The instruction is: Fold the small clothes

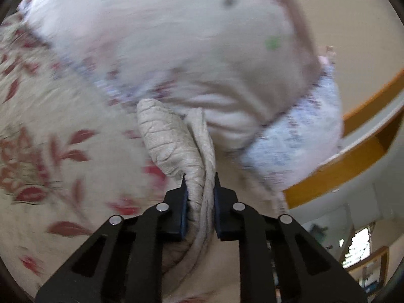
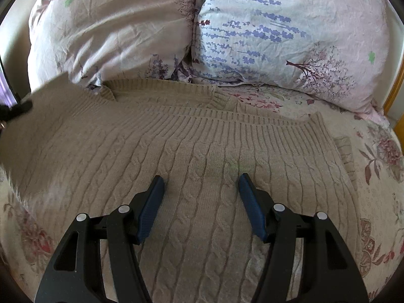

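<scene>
The left claw [image 1: 200, 184] is pinched tight on a bunched fold of the beige cable-knit sweater [image 1: 176, 146], the knit squeezed between its blue pads and rising in a lump beyond the tips. In the left wrist view the background is blurred: the floral bedspread [image 1: 38, 126] fills the left side, a pale pillow [image 1: 176, 38] lies beyond the claw, and an orange wooden bed frame [image 1: 353, 156] curves down the right.

In the right wrist view the sweater [image 2: 202, 151] lies spread across the middle of the bed, its ribbed hem running side to side toward the head end, just short of the pillows. At the left edge of the bed the sweater's side is lifted and blurred, next to a dark shape that I cannot identify for certain. The right claw [image 2: 200, 184] is spread wide, its blue pads [image 2: 151, 207] hovering low over the cable pattern with nothing between them; whether they touch the knit I cannot tell. Two pillows lean at the head of the bed: a pinkish one [image 2: 113, 30] on the left, a lavender-print one [image 2: 290, 32] on the right. Floral bedspread [image 2: 378, 189] shows past the sweater's right side.
</scene>
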Action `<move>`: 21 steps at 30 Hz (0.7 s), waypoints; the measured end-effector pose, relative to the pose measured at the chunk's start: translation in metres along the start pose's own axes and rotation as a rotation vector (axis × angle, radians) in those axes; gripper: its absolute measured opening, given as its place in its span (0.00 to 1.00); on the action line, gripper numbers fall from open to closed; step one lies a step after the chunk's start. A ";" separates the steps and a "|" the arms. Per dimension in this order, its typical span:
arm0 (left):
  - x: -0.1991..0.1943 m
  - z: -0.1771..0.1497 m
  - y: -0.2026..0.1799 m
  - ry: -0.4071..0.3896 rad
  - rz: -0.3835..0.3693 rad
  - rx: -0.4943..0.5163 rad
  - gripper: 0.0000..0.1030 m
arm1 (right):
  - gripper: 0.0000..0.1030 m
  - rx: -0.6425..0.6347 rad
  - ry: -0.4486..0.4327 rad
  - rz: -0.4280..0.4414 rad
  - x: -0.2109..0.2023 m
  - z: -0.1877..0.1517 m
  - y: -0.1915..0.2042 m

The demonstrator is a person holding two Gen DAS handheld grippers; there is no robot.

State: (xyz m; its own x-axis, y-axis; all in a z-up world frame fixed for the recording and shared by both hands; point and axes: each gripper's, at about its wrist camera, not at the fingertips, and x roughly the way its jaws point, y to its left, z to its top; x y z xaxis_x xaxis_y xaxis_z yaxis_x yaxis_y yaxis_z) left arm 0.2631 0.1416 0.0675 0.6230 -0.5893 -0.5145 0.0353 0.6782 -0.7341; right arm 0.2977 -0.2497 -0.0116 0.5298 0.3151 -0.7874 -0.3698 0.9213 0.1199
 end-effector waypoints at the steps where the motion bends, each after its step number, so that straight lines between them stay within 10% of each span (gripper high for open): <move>1: 0.003 -0.001 -0.019 -0.005 -0.038 0.018 0.15 | 0.62 0.011 0.001 0.018 -0.002 0.000 -0.003; 14: 0.108 -0.053 -0.141 0.128 -0.263 0.051 0.14 | 0.62 0.235 -0.106 0.035 -0.065 -0.023 -0.099; 21: 0.195 -0.112 -0.157 0.372 -0.267 0.022 0.15 | 0.62 0.414 -0.126 0.055 -0.078 -0.037 -0.156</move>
State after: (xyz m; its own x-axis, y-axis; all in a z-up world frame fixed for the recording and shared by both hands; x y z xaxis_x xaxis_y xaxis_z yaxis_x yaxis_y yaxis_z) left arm 0.2912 -0.1293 0.0327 0.2669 -0.8594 -0.4362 0.1756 0.4884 -0.8548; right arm 0.2859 -0.4260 0.0086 0.6162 0.3682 -0.6962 -0.0762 0.9077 0.4126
